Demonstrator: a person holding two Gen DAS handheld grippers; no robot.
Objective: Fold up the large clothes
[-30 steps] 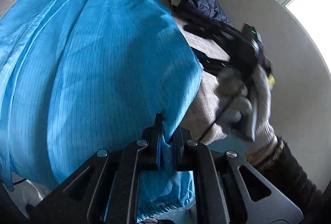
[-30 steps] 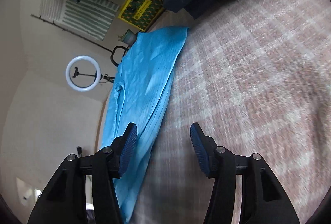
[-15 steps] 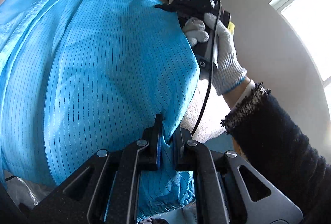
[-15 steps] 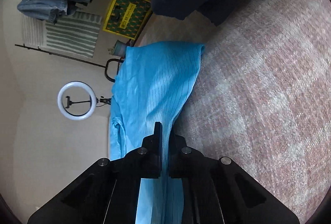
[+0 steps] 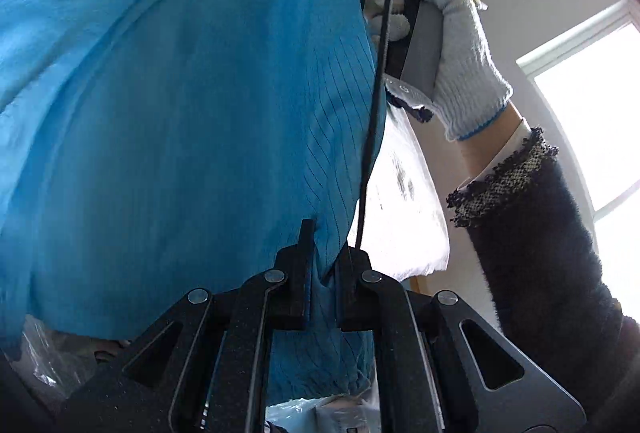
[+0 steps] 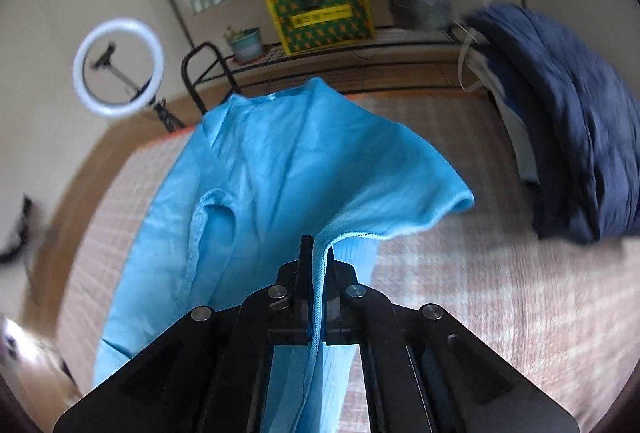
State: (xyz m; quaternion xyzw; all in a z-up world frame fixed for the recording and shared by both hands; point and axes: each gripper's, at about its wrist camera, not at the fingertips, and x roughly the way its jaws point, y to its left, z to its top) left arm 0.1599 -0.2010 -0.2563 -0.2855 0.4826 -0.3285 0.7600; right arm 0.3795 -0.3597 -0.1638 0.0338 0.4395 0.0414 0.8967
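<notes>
A large bright blue pinstriped garment (image 5: pixel 180 121) fills the left wrist view, lifted off the bed. My left gripper (image 5: pixel 322 265) is shut on its lower edge. In the right wrist view the same garment (image 6: pixel 280 169) lies partly on the checked bedcover (image 6: pixel 500 297), and my right gripper (image 6: pixel 318 261) is shut on a raised fold of its edge. The right gripper's body, held by a white-gloved hand (image 5: pixel 460 45), shows at the garment's far edge in the left wrist view.
A dark navy padded jacket (image 6: pixel 568 137) lies at the right of the bed. Behind the bed stand a yellow crate (image 6: pixel 320 13), a small pot (image 6: pixel 246 43), a ring light (image 6: pixel 118 67) and a black rack. A bright window (image 5: pixel 592 101) is at right.
My right gripper shut on the garment's edge and lifted it, swinging toward the far side. The left gripper stays shut on the garment, which is now raised and hanging between both grippers.
</notes>
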